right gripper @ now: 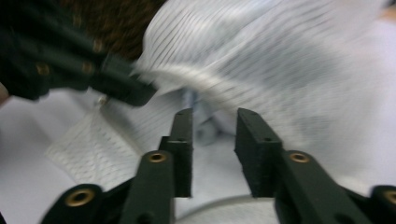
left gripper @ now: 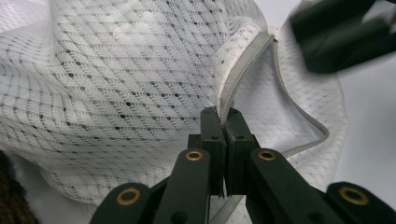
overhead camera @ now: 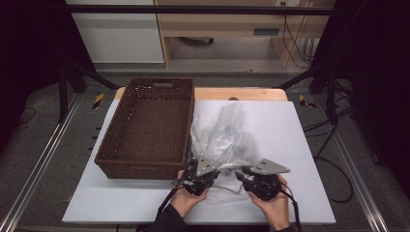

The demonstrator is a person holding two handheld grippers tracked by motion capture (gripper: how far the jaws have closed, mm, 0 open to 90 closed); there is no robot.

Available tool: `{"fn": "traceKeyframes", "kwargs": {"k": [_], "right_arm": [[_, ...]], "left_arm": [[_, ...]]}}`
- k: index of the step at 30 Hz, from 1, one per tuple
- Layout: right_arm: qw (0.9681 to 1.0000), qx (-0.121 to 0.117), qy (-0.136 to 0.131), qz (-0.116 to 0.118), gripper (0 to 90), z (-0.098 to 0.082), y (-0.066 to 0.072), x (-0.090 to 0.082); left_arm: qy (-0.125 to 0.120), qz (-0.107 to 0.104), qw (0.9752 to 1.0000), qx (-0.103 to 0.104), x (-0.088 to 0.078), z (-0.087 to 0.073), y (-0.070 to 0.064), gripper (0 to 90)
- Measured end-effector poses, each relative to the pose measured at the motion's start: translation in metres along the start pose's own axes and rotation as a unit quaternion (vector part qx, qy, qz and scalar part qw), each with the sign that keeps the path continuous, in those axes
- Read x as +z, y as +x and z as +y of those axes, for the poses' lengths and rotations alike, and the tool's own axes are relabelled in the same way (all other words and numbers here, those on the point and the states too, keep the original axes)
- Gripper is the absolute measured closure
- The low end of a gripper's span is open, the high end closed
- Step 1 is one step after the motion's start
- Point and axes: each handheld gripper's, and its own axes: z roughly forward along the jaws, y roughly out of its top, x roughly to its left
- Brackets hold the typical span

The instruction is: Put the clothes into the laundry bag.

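Left tongs gripping mesh bag

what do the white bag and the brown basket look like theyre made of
White bag: looks like soft synthetic mesh fabric, matte and see-through, with rows of tiny holes and limp folds; a zipper runs along its opening edge. Brown basket: seems woven from wicker or a similar fibre, dark brown and matte, with a visible weave on its walls and a handle slot; natural or plastic can't be told.
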Motion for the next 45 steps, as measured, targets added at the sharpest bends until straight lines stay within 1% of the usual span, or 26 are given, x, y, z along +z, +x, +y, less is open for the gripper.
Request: {"fn": "traceKeyframes", "kwargs": {"k": [2, 4, 6, 8, 9, 11, 13, 15, 16, 17, 19, 21, 23, 25, 28, 29, 31, 32, 33, 35, 37, 38, 40, 42, 43, 45], "right_arm": [[0.9996, -0.016, 0.025, 0.002, 79.7, -0.004, 0.006, 0.024], [0.9988, -0.019, 0.044, -0.007, 84.7, -0.007, 0.005, 0.047], [0.9987, -0.011, 0.048, -0.013, 88.4, -0.006, 0.003, 0.066], [0.9988, 0.003, 0.045, -0.018, 89.1, -0.004, 0.0, 0.08], [0.999, -0.004, 0.039, -0.024, 89.3, -0.002, -0.001, 0.086], [0.9988, -0.007, 0.034, -0.036, 89.5, 0.003, -0.001, 0.093], [0.9989, 0.013, 0.019, -0.042, 89.8, 0.005, -0.004, 0.101], [0.9976, 0.041, 0.014, -0.054, 89.8, 0.008, -0.009, 0.106], [0.9975, 0.045, 0.012, -0.054, 89.7, 0.008, -0.01, 0.106], [0.9974, 0.047, 0.009, -0.054, 89.6, 0.008, -0.01, 0.105], [0.9978, 0.039, 0.007, -0.054, 89.0, 0.007, -0.009, 0.101], [0.9983, 0.041, 0.004, -0.042, 84.6, 0.005, -0.008, 0.092], [0.9988, 0.042, 0.0, -0.025, 78.5, 0.001, -0.009, 0.076], [0.9992, 0.035, 0.001, -0.02, 70.3, -0.004, -0.011, 0.058], [0.9994, 0.033, -0.004, -0.009, 64.8, -0.015, -0.018, 0.026], [0.9994, 0.033, -0.005, -0.012, 63.2, -0.017, -0.021, 0.02], [0.9986, 0.032, -0.011, -0.04, 61.1, -0.023, -0.031, 0.006], [0.9981, 0.037, -0.013, -0.048, 59.5, -0.025, -0.038, 0.001], [0.9973, 0.051, -0.013, -0.052, 58.4, -0.028, -0.044, -0.002], [0.995, 0.067, -0.006, -0.073, 56.3, -0.033, -0.057, -0.006], [0.9921, 0.072, 0.007, -0.103, 55.4, -0.04, -0.068, -0.005], [0.9913, 0.072, 0.013, -0.109, 55.6, -0.042, -0.072, -0.004], [0.9894, 0.089, 0.03, -0.111, 56.7, -0.049, -0.078, -0.001], [0.9887, 0.094, 0.046, -0.108, 57.6, -0.055, -0.081, 0.003], [0.9889, 0.091, 0.054, -0.104, 59.1, -0.058, -0.081, 0.004], [0.9894, 0.085, 0.054, -0.105, 60.6, -0.059, -0.08, 0.003]], "left_arm": [[-0.004, 0.0, 1.0, 0.001, -0.002, 0.001, 0.0, 88.4], [-0.005, -0.003, 1.0, 0.002, -0.003, 0.002, 0.0, 88.3], [-0.007, -0.005, 1.0, 0.001, -0.004, 0.002, 0.0, 88.5], [-0.007, -0.01, 0.9999, 0.0, -0.004, 0.002, 0.001, 88.5], [-0.007, -0.013, 0.9999, 0.0, -0.004, 0.002, 0.001, 88.5], [-0.008, -0.02, 0.9998, 0.0, -0.004, 0.003, -0.001, 88.6], [-0.008, -0.023, 0.9997, 0.007, -0.005, 0.003, -0.006, 88.6], [-0.007, -0.021, 0.9996, 0.016, -0.005, 0.003, -0.009, 88.6], [-0.005, -0.02, 0.9996, 0.017, -0.004, 0.003, -0.009, 88.6], [-0.004, -0.02, 0.9997, 0.015, -0.003, 0.002, -0.008, 88.5], [0.002, -0.02, 0.9997, 0.011, 0.0, 0.0, -0.006, 88.4], [0.01, -0.018, 0.9998, 0.007, 0.004, -0.003, -0.004, 88.3], [0.017, -0.014, 0.9997, 0.009, 0.008, -0.006, -0.003, 88.0], [0.025, -0.015, 0.9995, 0.01, 0.012, -0.007, -0.003, 86.4], [0.029, -0.018, 0.9993, 0.013, 0.014, -0.009, -0.005, 80.6], [0.028, -0.019, 0.9994, 0.011, 0.011, -0.009, -0.005, 78.1], [0.02, -0.015, 0.9996, 0.012, 0.004, -0.009, -0.006, 71.7], [0.014, -0.016, 0.9997, 0.011, -0.002, -0.01, -0.007, 68.1], [0.008, -0.014, 0.9998, 0.011, -0.007, -0.012, -0.007, 65.5], [0.004, -0.011, 0.9998, 0.013, -0.019, -0.017, -0.007, 61.1], [0.006, -0.007, 0.9999, 0.011, -0.028, -0.025, -0.006, 58.4], [0.009, -0.003, 0.9999, 0.009, -0.031, -0.03, -0.006, 57.5], [0.015, 0.007, 0.9998, 0.005, -0.036, -0.04, -0.003, 56.4], [0.022, 0.024, 0.9995, -0.006, -0.036, -0.05, 0.002, 56.1], [0.021, 0.028, 0.9993, -0.016, -0.035, -0.054, 0.004, 55.7], [0.028, 0.039, 0.9987, -0.019, -0.032, -0.057, 0.006, 55.4]]}}
